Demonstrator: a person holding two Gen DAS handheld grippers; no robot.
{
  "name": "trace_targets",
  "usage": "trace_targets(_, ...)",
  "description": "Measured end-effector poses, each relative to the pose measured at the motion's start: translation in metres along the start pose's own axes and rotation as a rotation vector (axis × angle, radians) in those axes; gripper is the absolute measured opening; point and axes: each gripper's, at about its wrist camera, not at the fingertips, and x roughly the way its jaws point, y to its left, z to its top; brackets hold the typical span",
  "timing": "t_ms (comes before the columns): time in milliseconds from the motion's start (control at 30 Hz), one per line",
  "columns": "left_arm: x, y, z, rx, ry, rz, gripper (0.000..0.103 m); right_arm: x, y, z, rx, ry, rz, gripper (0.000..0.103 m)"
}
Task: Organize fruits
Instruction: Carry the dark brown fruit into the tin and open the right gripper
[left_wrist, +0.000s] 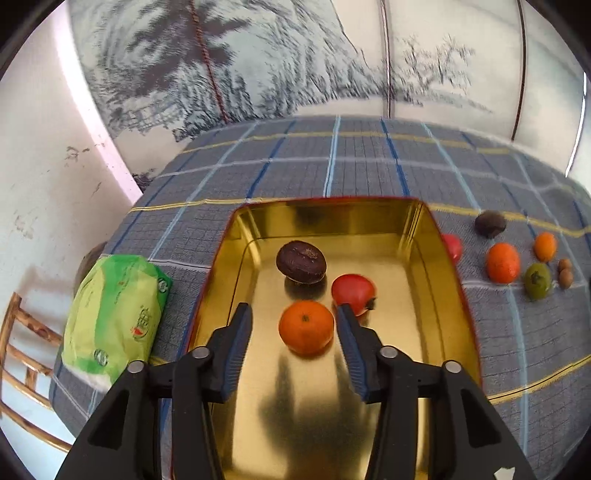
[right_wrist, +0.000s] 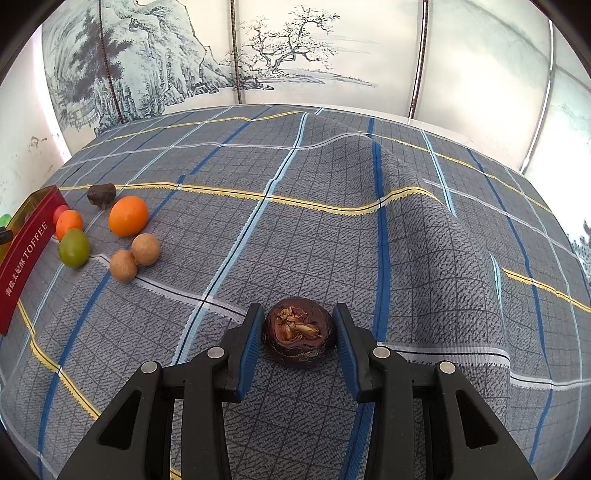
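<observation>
In the left wrist view a gold tray (left_wrist: 406, 332) holds a dark brown fruit (left_wrist: 301, 262), a red fruit (left_wrist: 352, 293) and an orange (left_wrist: 306, 326). My left gripper (left_wrist: 293, 307) stands open around the orange, which rests on the tray floor with a gap beside the left finger. In the right wrist view my right gripper (right_wrist: 298, 308) is shut on another dark brown fruit (right_wrist: 299, 338) on the plaid cloth. Loose fruits lie on the cloth beside the tray: a big orange (right_wrist: 128, 216), a small orange (right_wrist: 68, 223), a green fruit (right_wrist: 74, 247), two tan balls (right_wrist: 146, 249) and a dark fruit (right_wrist: 101, 194).
The tray's red outer wall (right_wrist: 26, 254) reads TOFFEE. A green packet (left_wrist: 114, 317) lies left of the tray at the table edge, with a wooden chair (left_wrist: 22, 350) below it. The cloth rises in a fold (right_wrist: 388, 166) on the right. A painted screen stands behind the table.
</observation>
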Motion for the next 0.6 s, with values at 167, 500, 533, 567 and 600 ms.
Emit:
trace_targets(167, -0.037, 0.001, -0.014, -0.064, -0.089, -0.036, 0.055, -0.002, -0.007, -0.003, 0.03, -0.006, 0.018, 0.039)
trace_targets(500, -0.086, -0.011, -0.047, -0.078, -0.127, -0.123, 0.065, -0.036, 0.015, -0.015, 0.024, -0.032, 0.097, 0.039)
trace_targets(533, -0.089, -0.011, -0.049, -0.082, -0.129, -0.117, 0.067, -0.041, 0.025, -0.015, 0.008, -0.035, 0.109, 0.039)
trace_targets(567, -0.092, -0.008, -0.051, -0.092, -0.133, -0.108, 0.068, -0.045, 0.033, -0.014, -0.008, -0.04, 0.125, 0.039)
trace_targets(600, -0.093, -0.006, -0.052, -0.099, -0.135, -0.105, 0.069, -0.05, 0.043, -0.012, -0.028, -0.045, 0.149, 0.039)
